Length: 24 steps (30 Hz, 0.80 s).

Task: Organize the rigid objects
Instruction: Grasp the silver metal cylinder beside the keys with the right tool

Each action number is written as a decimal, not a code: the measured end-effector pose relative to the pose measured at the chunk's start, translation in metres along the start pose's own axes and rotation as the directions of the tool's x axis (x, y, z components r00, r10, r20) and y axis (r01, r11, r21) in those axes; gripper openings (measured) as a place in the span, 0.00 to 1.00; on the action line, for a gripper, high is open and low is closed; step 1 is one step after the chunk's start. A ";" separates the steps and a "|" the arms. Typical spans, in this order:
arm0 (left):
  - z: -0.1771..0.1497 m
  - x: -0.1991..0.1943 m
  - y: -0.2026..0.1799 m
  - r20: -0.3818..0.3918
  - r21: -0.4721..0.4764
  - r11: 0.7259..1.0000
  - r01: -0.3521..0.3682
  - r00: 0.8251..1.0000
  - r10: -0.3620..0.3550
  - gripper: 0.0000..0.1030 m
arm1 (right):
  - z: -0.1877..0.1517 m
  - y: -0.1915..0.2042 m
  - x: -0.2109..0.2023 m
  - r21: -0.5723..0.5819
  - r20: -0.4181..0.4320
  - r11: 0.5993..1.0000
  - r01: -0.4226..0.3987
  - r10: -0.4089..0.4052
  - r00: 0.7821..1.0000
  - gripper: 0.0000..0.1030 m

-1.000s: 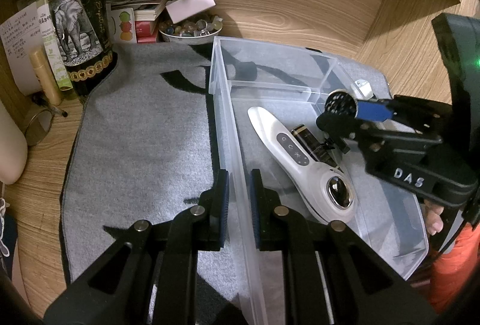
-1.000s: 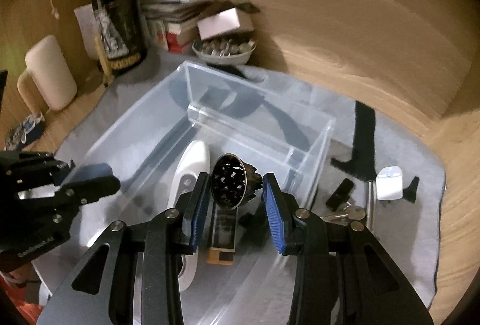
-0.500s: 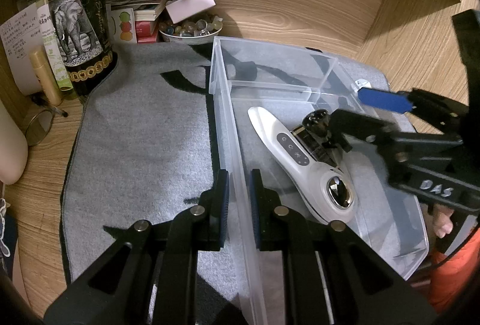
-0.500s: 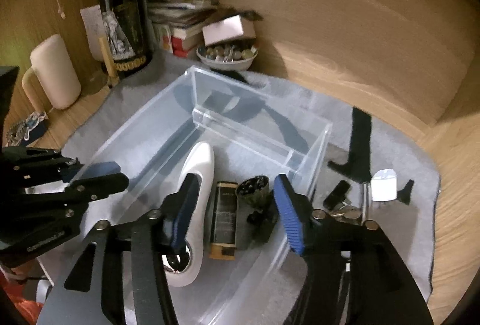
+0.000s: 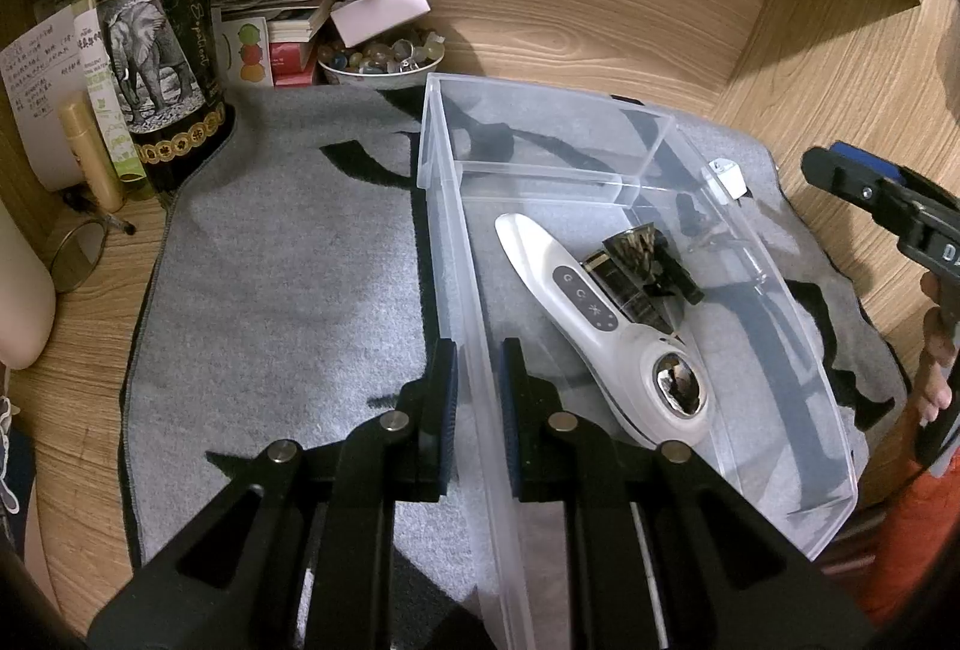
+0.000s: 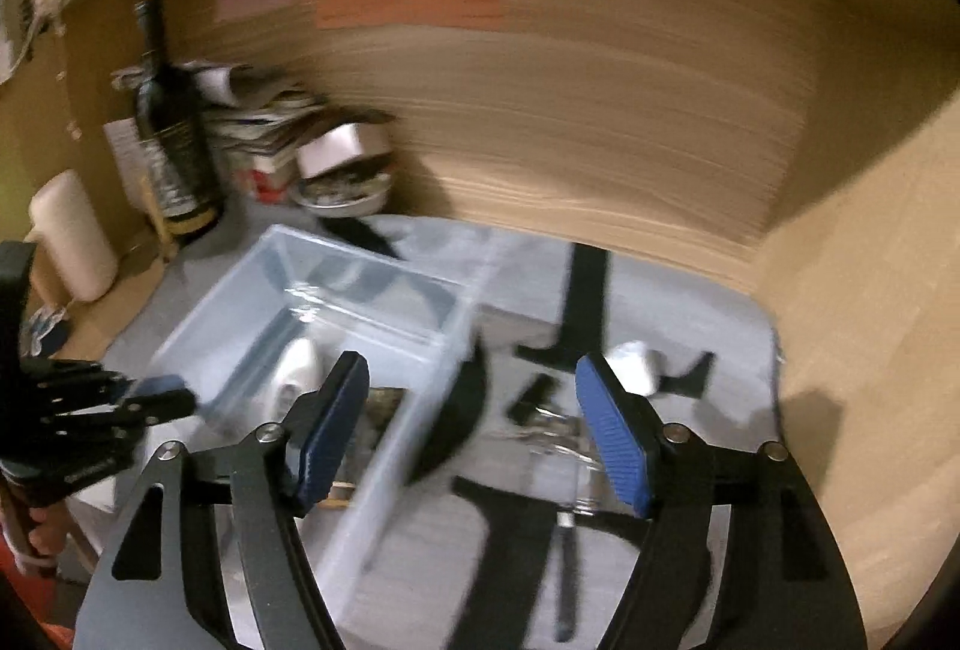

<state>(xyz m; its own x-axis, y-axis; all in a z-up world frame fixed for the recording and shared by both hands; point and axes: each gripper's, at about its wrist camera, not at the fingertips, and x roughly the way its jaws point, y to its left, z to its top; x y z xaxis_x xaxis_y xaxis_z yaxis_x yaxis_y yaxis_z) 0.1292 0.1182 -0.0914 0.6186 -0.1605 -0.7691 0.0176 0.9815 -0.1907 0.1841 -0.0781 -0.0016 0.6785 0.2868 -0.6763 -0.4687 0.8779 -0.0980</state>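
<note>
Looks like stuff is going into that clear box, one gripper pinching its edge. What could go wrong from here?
1. The left gripper is clamped on the clear box's thin side wall; a tug could tip or slide the box.
2. The right gripper, jaws opening and empty, hangs above small items lying close together on the gray mat; it may knock one while reaching for another.
3. The dark funnel-shaped piece leans on other things in the box and might roll.
</note>
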 end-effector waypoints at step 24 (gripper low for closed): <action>0.000 0.000 0.000 0.000 -0.002 1.000 0.000 1.000 0.000 0.13 | -0.061 -0.063 0.089 0.131 -0.304 0.987 0.090 -0.046 0.952 0.44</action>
<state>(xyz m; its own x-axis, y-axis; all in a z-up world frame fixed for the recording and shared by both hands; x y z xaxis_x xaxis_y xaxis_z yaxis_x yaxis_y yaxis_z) 0.1291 0.1177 -0.0915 0.6186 -0.1604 -0.7692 0.0161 0.9813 -0.1917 0.2398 -0.1309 -0.1004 0.4953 0.1157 -0.8610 -0.3280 0.9426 -0.0620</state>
